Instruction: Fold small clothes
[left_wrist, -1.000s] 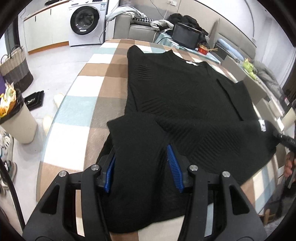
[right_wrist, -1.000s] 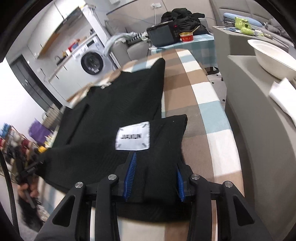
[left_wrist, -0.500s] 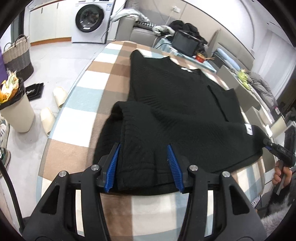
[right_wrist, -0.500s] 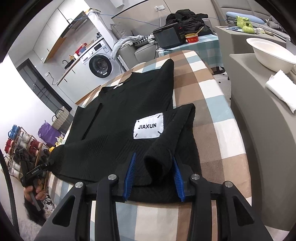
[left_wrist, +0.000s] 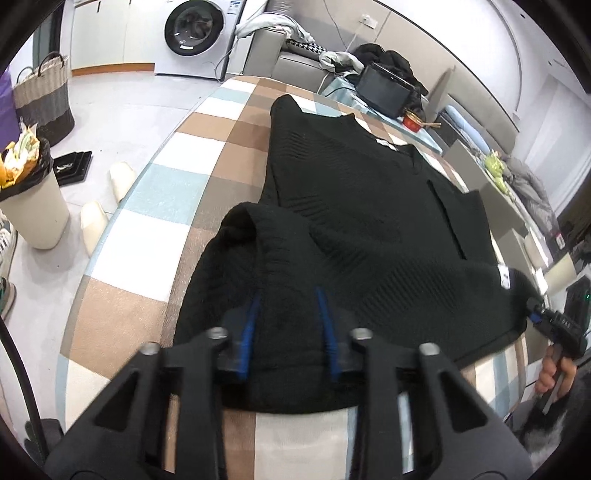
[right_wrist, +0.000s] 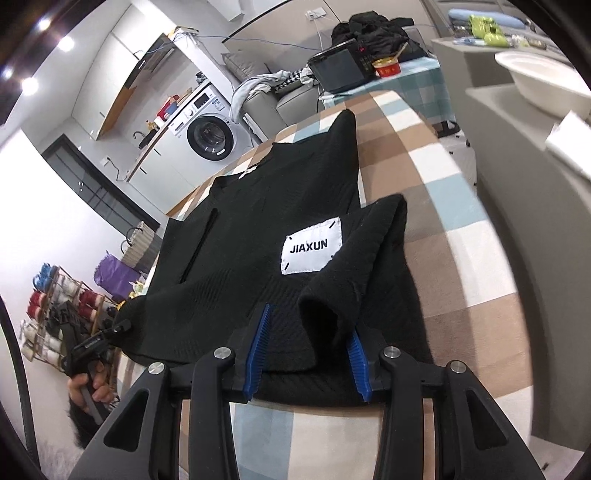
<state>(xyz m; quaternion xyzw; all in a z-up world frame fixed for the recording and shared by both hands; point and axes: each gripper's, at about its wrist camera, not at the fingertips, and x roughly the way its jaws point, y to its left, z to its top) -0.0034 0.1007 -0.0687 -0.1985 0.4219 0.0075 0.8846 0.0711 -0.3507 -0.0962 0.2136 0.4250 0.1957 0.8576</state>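
Now, at the lower left of the left wrist view, the left hand-held gripper (left_wrist: 288, 328) is closing on a folded sleeve of the black sweater (left_wrist: 369, 221), which lies flat on the checked worktop (left_wrist: 159, 206). Rightward, the right hand-held gripper (right_wrist: 308, 350) stands partly open around the other folded sleeve, beside the white JIAXUN label (right_wrist: 312, 245).

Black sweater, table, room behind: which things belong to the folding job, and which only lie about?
For the job: black sweater, left gripper, right gripper, checked table.

Lying about: washing machine, basket, bin, white bowl.
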